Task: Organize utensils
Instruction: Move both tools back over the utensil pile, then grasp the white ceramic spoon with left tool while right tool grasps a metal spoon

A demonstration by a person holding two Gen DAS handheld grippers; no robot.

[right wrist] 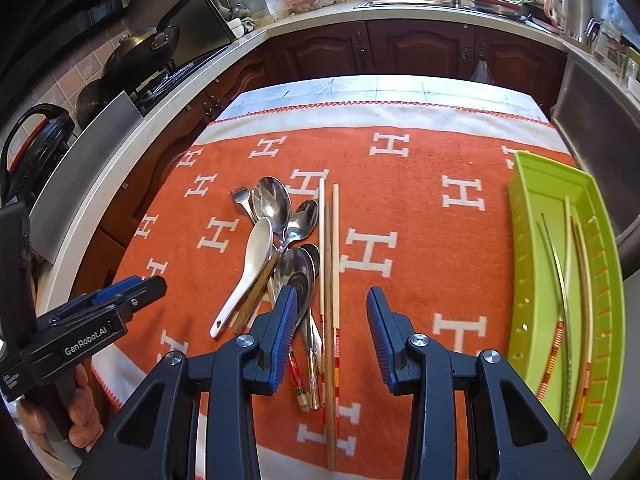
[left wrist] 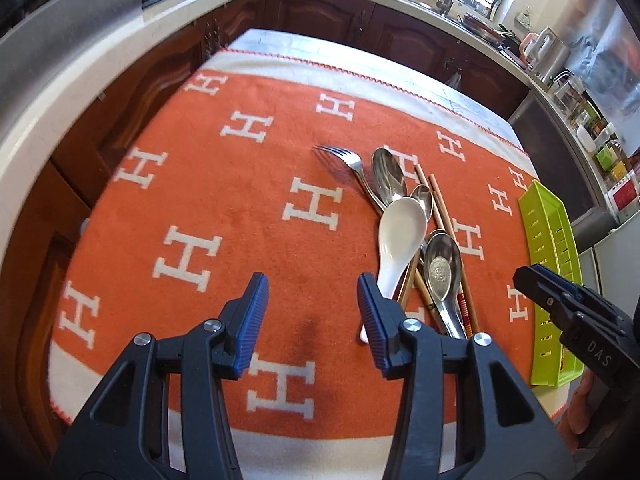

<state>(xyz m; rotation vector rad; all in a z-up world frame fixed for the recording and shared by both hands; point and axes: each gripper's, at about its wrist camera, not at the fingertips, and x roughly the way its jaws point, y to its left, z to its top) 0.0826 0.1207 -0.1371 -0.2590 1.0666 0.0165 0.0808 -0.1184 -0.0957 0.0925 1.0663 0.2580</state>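
Orange blanket with white H pattern (right wrist: 400, 208) covers table. Utensil pile mid-blanket: steel fork (left wrist: 340, 160), large steel spoon (right wrist: 272, 200), white ceramic soup spoon (right wrist: 248, 272), wooden chopsticks (right wrist: 329, 280), more steel spoons, overlapping.

Lime-green perforated plastic tray (right wrist: 524, 248) at blanket's right edge; holds several chopsticks, count unclear through fisheye bend.

Left gripper (left wrist: 312, 312): jaws partly open, empty, over bare blanket just left of pile; right pad beside soup spoon handle.

Right gripper (right wrist: 332, 320): jaws partly open, empty, above chopstick handles at pile's near end; contact apparently none.
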